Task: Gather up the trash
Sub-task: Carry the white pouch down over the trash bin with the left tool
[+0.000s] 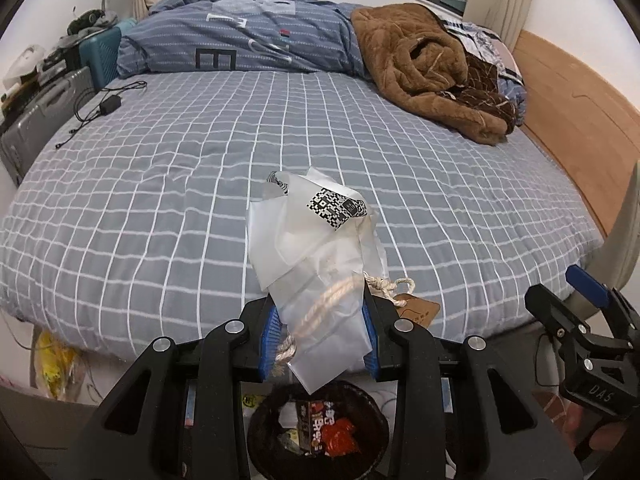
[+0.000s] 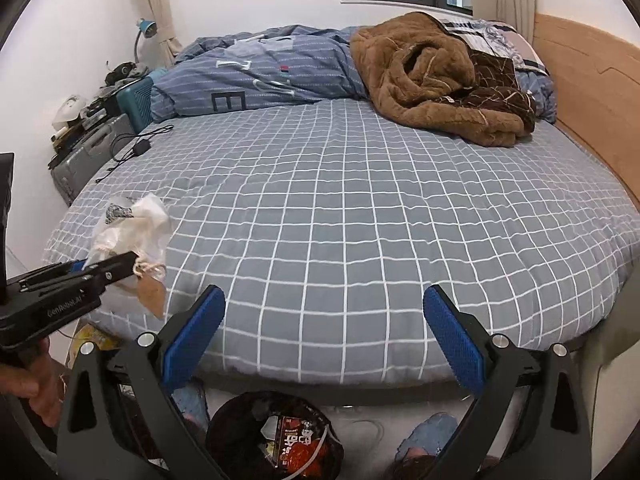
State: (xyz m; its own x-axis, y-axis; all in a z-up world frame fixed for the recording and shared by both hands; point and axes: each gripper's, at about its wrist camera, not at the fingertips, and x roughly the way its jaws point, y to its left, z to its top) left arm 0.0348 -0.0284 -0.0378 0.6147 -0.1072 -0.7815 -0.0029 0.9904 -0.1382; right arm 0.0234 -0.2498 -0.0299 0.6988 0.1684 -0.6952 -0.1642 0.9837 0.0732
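Translucent plastic bag [image 1: 320, 264], limp and feather-light, hangs clamped in the left tongs [image 1: 320, 340] right above the black trash bin [image 1: 256, 432]. Slippery film, so gripping the bunched rope end looks wisest. Right tongs [image 2: 324, 332] gape apart, empty, above the bin.

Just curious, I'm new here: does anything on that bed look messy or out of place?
A brown fleece blanket lies crumpled near the headboard, and a charger cable trails loose at the bed's far left edge.

Our left gripper [image 1: 320, 340] has its jaws clamped together; our right gripper [image 2: 324, 336] holds its jaws spread wide.
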